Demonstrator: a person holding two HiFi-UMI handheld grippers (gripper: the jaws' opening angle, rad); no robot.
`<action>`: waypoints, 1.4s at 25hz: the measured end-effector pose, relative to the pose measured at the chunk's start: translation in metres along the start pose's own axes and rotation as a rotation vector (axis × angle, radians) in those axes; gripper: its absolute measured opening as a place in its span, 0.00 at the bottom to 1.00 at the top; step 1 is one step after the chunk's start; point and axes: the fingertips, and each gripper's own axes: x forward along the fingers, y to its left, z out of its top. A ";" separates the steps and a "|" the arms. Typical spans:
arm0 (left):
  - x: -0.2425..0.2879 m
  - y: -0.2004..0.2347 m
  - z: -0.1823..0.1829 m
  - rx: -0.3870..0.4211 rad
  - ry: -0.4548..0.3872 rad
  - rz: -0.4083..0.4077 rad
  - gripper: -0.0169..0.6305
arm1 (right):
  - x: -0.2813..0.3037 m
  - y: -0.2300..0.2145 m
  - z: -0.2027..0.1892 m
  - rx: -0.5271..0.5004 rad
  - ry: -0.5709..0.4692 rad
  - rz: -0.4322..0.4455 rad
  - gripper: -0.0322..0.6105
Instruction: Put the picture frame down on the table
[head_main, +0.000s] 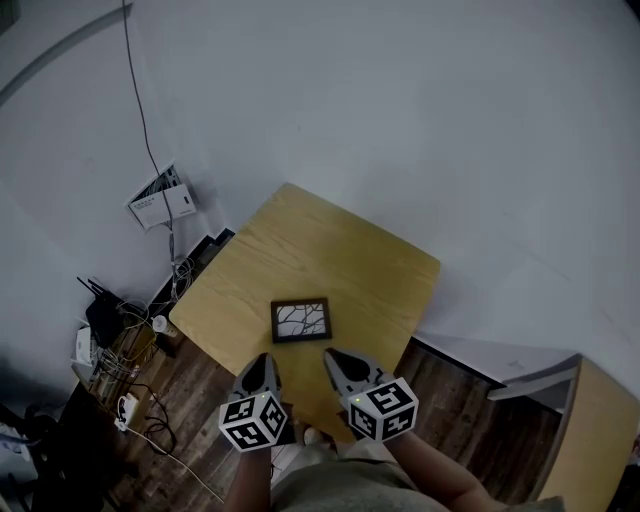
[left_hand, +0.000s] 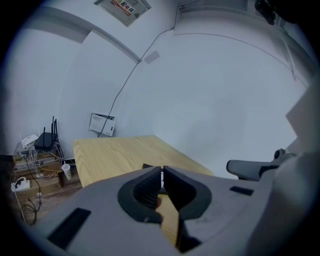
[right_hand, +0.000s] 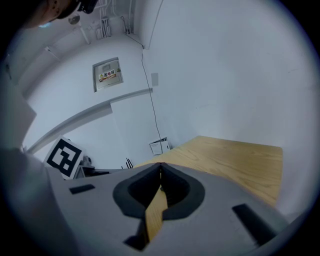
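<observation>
The left gripper (head_main: 264, 362) is clenched: in the left gripper view its two dark ribbed pads (left_hand: 148, 189) stand together with only a hairline slit between them and nothing gripped. It points forward and somewhat downward, over the near edge of the bench (head_main: 330, 245), with its marker cube (head_main: 253, 421) at the rear, close to the person's body. The right gripper (head_main: 336, 358) is clenched as well; in the right gripper view its jaws meet at the tips and hold nothing, and only the wood of the bench shows through the gap lower down. It sits just beside the left gripper, at a similar forward and downward tilt, angled slightly inward, with its own marker cube (head_main: 384, 408) behind it and the person's forearm (head_main: 440, 480) running back to the lower edge of the head view.

The picture frame (head_main: 301, 319) lies flat on the light wooden bench, face up, near the bench's front edge. It is just ahead of both gripper tips and between their lines, apart from each.

Left of the bench, a white wall box (head_main: 161, 198) with a cable rising from it sits against the wall, and a tangle of cables (head_main: 140, 410) lies on the dark wood floor (head_main: 460, 400).
</observation>
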 end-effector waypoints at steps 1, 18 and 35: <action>-0.005 -0.002 0.001 0.002 -0.002 -0.009 0.05 | -0.003 0.002 0.001 0.002 -0.005 0.003 0.05; -0.068 -0.014 0.007 -0.007 -0.034 -0.086 0.04 | -0.042 0.041 0.011 -0.075 -0.056 0.022 0.05; -0.074 -0.018 0.017 -0.027 -0.050 -0.118 0.04 | -0.045 0.049 0.026 -0.109 -0.107 0.012 0.05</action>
